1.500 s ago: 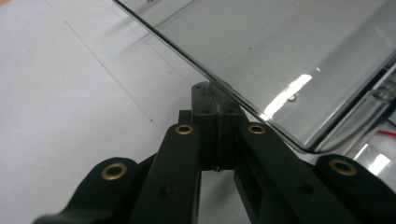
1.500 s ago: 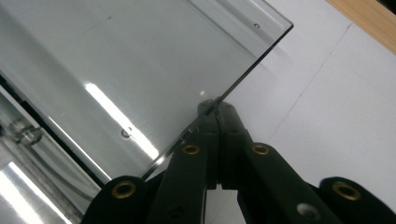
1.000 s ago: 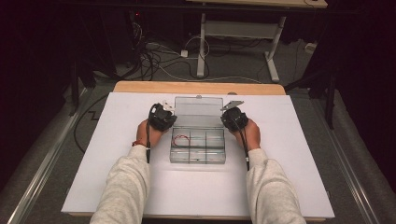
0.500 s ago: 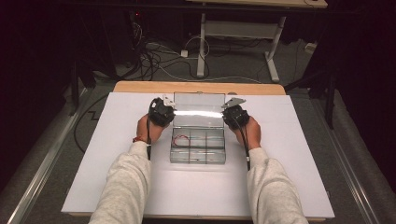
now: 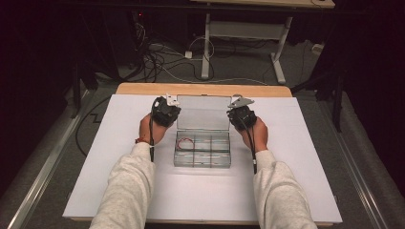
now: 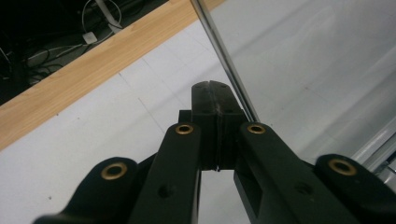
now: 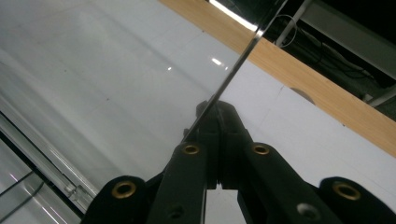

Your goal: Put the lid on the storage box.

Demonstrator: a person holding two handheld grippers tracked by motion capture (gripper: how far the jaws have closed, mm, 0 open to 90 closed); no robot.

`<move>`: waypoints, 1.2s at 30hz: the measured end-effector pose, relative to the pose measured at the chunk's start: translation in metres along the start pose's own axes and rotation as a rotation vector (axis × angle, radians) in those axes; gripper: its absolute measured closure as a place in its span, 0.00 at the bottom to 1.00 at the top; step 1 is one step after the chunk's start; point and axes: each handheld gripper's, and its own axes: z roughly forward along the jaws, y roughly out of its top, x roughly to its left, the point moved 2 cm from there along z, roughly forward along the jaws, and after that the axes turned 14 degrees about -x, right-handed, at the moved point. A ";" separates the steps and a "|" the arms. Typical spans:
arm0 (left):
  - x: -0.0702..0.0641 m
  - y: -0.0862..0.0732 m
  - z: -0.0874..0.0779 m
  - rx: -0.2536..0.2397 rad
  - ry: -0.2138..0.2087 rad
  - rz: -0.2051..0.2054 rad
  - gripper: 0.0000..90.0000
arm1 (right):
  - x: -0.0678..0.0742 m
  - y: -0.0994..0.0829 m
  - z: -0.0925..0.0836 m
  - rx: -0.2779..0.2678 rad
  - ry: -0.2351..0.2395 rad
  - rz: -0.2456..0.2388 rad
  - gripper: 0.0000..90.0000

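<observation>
The clear lid (image 5: pixel 203 112) of the compartment box (image 5: pixel 202 149) had swung from half-raised to laid back flat behind the tray, towards the wooden table edge (image 5: pixel 203 89). That probably meant the opening step was nearly done.

The left gripper (image 5: pixel 171 110) and right gripper (image 5: pixel 236 114) flanked the lid, each with its jaws pressed closed beside a lid edge.

The box was glossy, rigid transparent plastic, with red wires (image 5: pixel 187 141) inside, on a matte white sheet (image 5: pixel 119 191).
</observation>
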 end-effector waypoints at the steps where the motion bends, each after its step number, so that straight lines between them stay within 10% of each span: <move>1: 0.000 0.001 -0.001 -0.001 0.002 0.004 0.97 | -0.001 0.001 -0.001 -0.002 0.000 0.003 1.00; 36: 0.000 0.022 -0.020 -0.084 0.055 0.055 0.97 | -0.005 0.026 -0.019 -0.091 -0.053 0.003 1.00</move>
